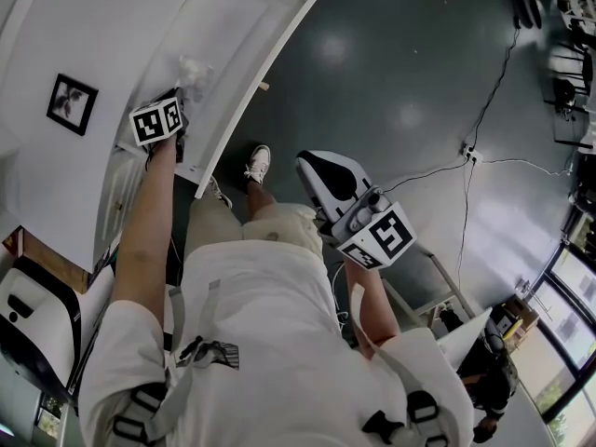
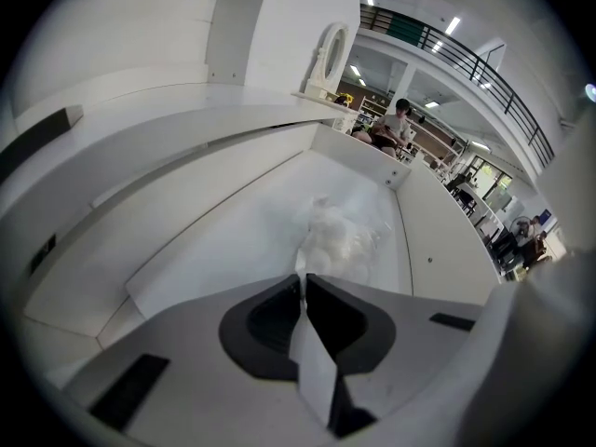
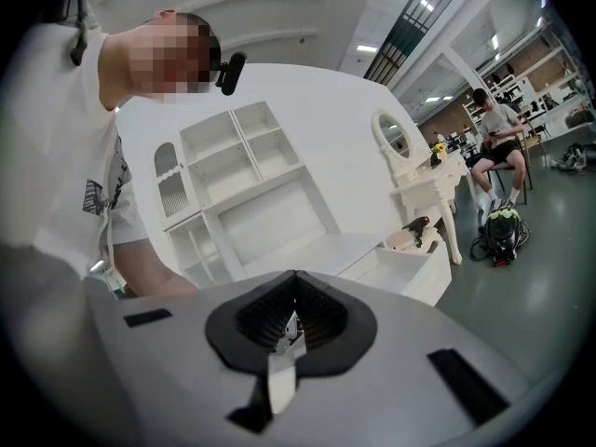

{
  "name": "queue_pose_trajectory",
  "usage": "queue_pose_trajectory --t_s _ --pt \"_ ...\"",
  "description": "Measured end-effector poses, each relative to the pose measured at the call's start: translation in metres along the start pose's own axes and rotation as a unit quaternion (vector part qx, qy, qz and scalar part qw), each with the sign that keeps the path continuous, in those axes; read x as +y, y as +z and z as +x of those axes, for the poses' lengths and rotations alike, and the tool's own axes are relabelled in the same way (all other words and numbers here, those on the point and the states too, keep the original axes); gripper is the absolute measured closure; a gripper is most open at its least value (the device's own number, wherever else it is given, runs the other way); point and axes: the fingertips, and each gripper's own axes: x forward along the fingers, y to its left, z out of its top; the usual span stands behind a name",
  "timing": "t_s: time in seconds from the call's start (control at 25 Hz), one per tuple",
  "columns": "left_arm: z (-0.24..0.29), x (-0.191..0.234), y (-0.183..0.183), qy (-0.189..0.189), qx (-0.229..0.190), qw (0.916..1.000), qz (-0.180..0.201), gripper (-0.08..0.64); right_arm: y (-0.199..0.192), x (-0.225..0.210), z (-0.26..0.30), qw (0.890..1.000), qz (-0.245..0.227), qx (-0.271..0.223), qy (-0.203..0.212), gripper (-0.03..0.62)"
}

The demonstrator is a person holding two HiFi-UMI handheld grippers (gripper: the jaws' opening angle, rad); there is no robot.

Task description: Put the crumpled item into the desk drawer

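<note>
The crumpled item (image 1: 193, 71) is a wad of white, thin, translucent stuff lying in the open white desk drawer (image 1: 253, 80). In the left gripper view the crumpled item (image 2: 340, 233) rests on the drawer floor (image 2: 214, 240), right at my left gripper's tips. My left gripper (image 2: 303, 277) points steeply down into the drawer and is shut, with an edge of the wad pinched between its tips. In the head view the left gripper (image 1: 177, 101) sits at the drawer's near end. My right gripper (image 1: 321, 175) hangs over the floor, away from the drawer; it (image 3: 294, 276) is shut on nothing.
A framed picture (image 1: 72, 103) lies on the white desk top left of the drawer. Cables (image 1: 484, 147) run across the dark floor. The right gripper view shows a white shelf unit (image 3: 242, 184), a vanity table with mirror (image 3: 419, 180) and a seated person (image 3: 494, 147).
</note>
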Motion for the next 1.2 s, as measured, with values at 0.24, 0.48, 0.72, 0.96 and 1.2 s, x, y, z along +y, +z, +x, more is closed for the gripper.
queue_pose_trajectory --t_s 0.24,0.48,0.72,0.96,1.2 --pt "-0.003 0.000 0.002 -0.008 -0.004 0.9999 0.005 0.537 -0.003 0.011 -0.002 1.000 -0.017 0.008 -0.011 0.581" --pt "-0.024 -0.006 0.009 -0.019 -0.031 0.9992 0.017 0.405 0.006 0.030 -0.004 0.999 -0.047 0.003 -0.021 0.581" --pt "-0.045 -0.012 0.017 -0.044 -0.053 0.9974 0.019 0.396 0.012 0.057 0.005 0.999 -0.054 -0.011 -0.002 0.581" --pt "-0.067 -0.016 0.018 -0.068 -0.064 0.9953 0.025 0.385 0.017 0.090 0.016 0.996 -0.090 0.001 0.024 0.581" --pt "-0.098 -0.026 0.025 -0.102 -0.091 0.9902 0.026 0.385 0.023 0.126 0.033 0.990 -0.116 0.012 0.080 0.581"
